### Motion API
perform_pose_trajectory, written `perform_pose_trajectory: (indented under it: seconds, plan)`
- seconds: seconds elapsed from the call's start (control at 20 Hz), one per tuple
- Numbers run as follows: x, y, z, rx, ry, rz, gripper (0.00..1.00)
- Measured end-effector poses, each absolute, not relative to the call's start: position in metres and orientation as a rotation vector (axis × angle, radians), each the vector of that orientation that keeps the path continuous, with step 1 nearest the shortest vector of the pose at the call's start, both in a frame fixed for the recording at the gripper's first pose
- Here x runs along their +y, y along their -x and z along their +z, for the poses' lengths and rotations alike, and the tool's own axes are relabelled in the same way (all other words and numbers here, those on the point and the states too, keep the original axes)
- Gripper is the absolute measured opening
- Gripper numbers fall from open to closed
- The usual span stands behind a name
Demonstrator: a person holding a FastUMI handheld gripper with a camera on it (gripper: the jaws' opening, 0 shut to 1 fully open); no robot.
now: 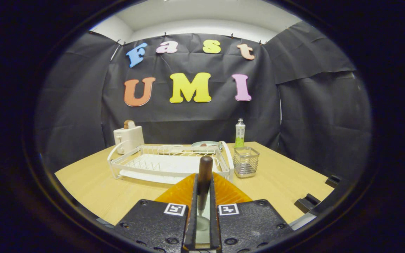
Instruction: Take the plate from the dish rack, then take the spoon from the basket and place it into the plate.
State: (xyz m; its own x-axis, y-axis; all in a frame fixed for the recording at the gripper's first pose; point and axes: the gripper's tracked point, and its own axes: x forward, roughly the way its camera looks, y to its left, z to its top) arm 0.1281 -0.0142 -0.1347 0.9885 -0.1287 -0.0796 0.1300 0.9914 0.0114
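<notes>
My gripper (203, 182) is shut on the spoon (204, 168), which stands upright between the two fingers. Its dark wooden handle points up past the fingertips and its metal bowl sits low between them. Directly beneath the fingers an orange ribbed plate (183, 192) lies on the wooden table (93, 186), showing on both sides of the fingers. Beyond the plate stands the white wire dish rack (169, 163), with no plate standing in it. To the right of the rack is the small wire basket (245, 161), which looks empty.
A white toaster (128, 138) with a piece of bread in it stands behind the rack's left corner. A pale dish (205, 143) sits behind the rack, and a green-and-white bottle (239, 133) stands behind the basket. Black cloth walls close in the table.
</notes>
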Motion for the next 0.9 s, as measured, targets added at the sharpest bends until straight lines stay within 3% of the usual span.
perform_pose_trajectory:
  seconds: [0.1, 0.2, 0.8, 0.9]
  plan:
    - [-0.022, -0.123, -0.130, 0.069, -0.008, -0.148, 0.21]
    - [-0.027, -0.119, -0.118, 0.039, 0.005, -0.164, 0.28]
    - [-0.026, -0.054, -0.058, -0.017, 0.030, -0.109, 1.00]
    - [-0.023, -0.044, -0.048, -0.025, 0.048, -0.089, 1.00]
